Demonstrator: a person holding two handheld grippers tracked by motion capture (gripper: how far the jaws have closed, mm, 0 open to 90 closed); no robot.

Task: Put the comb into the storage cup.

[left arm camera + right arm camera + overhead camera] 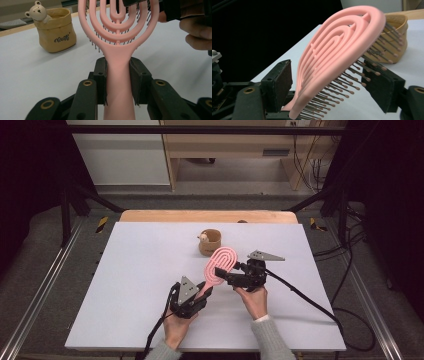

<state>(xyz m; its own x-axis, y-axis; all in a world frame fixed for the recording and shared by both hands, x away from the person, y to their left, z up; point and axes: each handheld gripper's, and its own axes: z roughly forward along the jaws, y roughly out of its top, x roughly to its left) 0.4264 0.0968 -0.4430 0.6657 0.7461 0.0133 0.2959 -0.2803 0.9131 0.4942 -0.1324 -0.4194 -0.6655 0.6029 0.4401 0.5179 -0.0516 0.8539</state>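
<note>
Your left gripper [204, 293] is clamped on the handle of the pink hairbrush [219, 264]; in the left gripper view both pads press the handle [118, 82] flush from either side, brush held clear of the white table [145, 285]. Long axis runs from that grip up and away toward the far right, head pointing at the tan fabric pouch [210, 242] with the little bear [37, 11] on its rim. Your right gripper [237, 268] comes in from the right, square across that axis, jaws apart and straddling the head [337, 52]: one pad on the smooth back side, the other on the bristle side [362, 72]. Neither pad looks to be touching yet. My read: this is a handover, and the right is the nearer tool to the head. If you close there, the far pad lands on bristles, not solid plastic, so expect a soft, slippery grip. Pouch sits just beyond the head tip, mouth up.
</note>
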